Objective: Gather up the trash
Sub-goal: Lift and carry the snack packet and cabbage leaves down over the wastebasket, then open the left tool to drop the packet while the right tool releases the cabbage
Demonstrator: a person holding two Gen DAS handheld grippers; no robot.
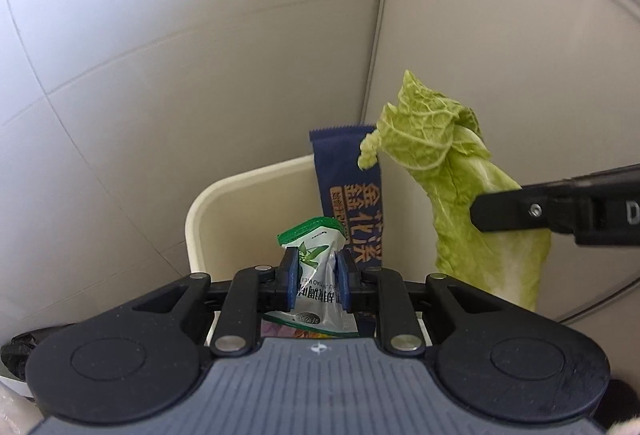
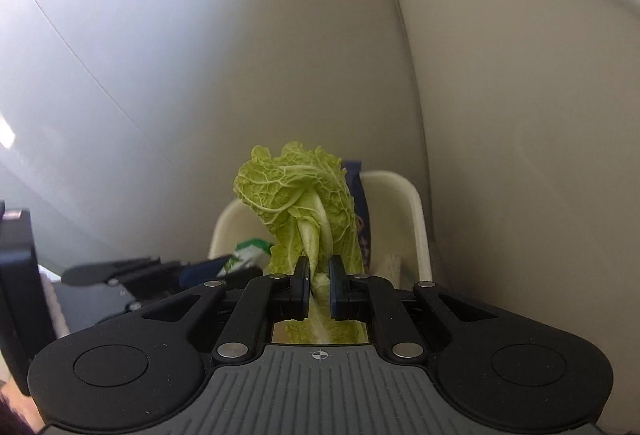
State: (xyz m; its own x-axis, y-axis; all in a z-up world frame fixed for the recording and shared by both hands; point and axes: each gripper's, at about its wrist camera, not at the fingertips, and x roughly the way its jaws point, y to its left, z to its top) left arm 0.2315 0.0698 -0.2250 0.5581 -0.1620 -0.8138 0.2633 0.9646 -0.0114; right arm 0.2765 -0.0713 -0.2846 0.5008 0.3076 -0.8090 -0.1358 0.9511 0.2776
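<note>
Now, starting at my far left in the left wrist view, I see a bit of crumpled black plastic (image 1: 18, 353) at the frame's lower edge, too little of it to say what it is. Next comes the cream bin (image 1: 208, 207), its rounded rim standing against a pale tiled wall (image 1: 160, 55). My left gripper (image 1: 317, 267) sits right in front of that bin, and its jaws are pinching a white sachet with a green top (image 1: 312, 255), the blue pads pressed into both sides so that the packet crumples between them. Just behind the sachet a dark blue wrapper (image 1: 348, 175) with gold characters stands upright, leaning at the bin's far rim. Further right hangs the cabbage leaf (image 1: 448, 163), frilly green end up and pale stalk down, with one black finger (image 1: 508, 211) of my other gripper reaching in from the right edge across its stalk. In the right wrist view, my right gripper (image 2: 319, 285) has its jaws pressed nearly together on that leaf's (image 2: 296, 195) white rib, so the leaf is held upright in front of the bin (image 2: 416, 215). The left gripper's body (image 2: 132, 275) shows blurred at the left of this view, with the sachet's green top (image 2: 250, 251) beside the leaf.
</note>
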